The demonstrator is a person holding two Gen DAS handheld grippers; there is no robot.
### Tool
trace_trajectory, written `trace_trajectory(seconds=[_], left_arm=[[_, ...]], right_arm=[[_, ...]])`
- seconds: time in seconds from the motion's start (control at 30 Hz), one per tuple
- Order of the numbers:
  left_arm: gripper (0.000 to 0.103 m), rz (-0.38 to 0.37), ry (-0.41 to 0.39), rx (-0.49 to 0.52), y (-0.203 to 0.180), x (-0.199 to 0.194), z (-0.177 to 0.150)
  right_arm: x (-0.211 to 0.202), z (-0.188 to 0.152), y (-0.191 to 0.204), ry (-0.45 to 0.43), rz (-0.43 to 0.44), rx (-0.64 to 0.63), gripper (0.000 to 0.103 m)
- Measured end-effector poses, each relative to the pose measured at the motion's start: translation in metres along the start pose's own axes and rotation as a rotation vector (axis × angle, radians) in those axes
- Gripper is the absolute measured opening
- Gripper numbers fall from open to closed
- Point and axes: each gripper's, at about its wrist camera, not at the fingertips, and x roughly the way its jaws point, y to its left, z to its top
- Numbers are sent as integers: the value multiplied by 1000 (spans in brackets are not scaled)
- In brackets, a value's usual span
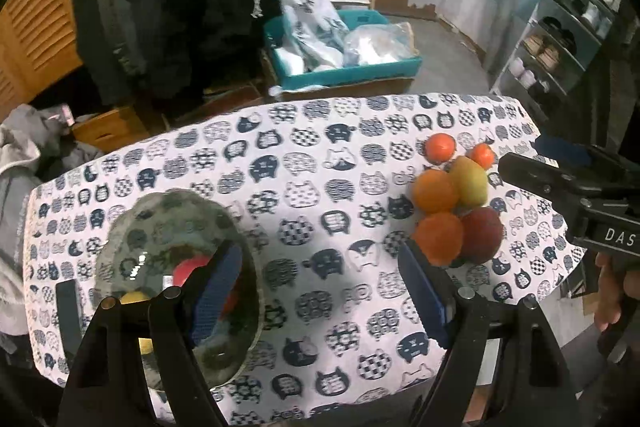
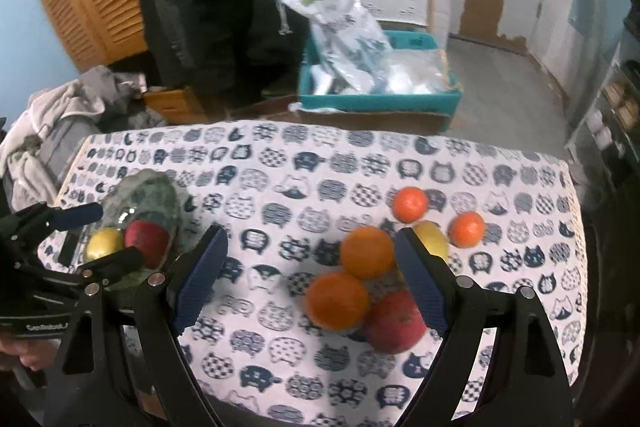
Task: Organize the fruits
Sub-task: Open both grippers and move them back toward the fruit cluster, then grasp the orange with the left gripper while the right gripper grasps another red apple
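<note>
Holding both tools over the table, you have your left gripper (image 1: 320, 291) spread wide with nothing between its blue pads, and your right gripper (image 2: 312, 279) is likewise spread wide and empty. Beneath you lies the cat-print tablecloth (image 1: 304, 155), and on its left side sits the glass bowl (image 1: 160, 211), a clear dish with a mottled grey-green look. Your left gripper's left finger stands in front of the bowl's near right part. Inside the bowl you can see a red apple (image 2: 146, 241) and a yellow fruit (image 2: 105, 243) side by side, touching or nearly so. On the right side of the cloth, well apart from the bowl, the remaining fruit is bunched together: two oranges (image 2: 366, 253) touching one another, a second red apple (image 2: 394, 323) just beside the nearer orange, and a yellow-green mango (image 1: 469, 183) behind them. Two small tangerines (image 2: 410, 203) lie at the far edge of that bunch, one near the mango and the other just beside it. Your right gripper's right finger hangs over the mango and the apple in the right wrist view, hiding part of each. Beyond the table a teal crate (image 1: 344, 75) holding plastic bags sits on the floor.
</note>
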Motion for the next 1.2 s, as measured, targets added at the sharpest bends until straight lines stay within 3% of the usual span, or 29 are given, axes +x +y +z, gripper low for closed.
trace_trajectory(seconds=[0.33, 0.6, 1.2], left_arm=[[82, -14, 31, 74, -41, 34, 5], [82, -46, 102, 77, -57, 73, 5], [82, -42, 176, 95, -68, 110, 0]], right_arm=[[17, -24, -51, 57, -54, 75, 86], [57, -51, -81, 166, -70, 116, 86], [117, -84, -87, 309, -36, 101, 86]])
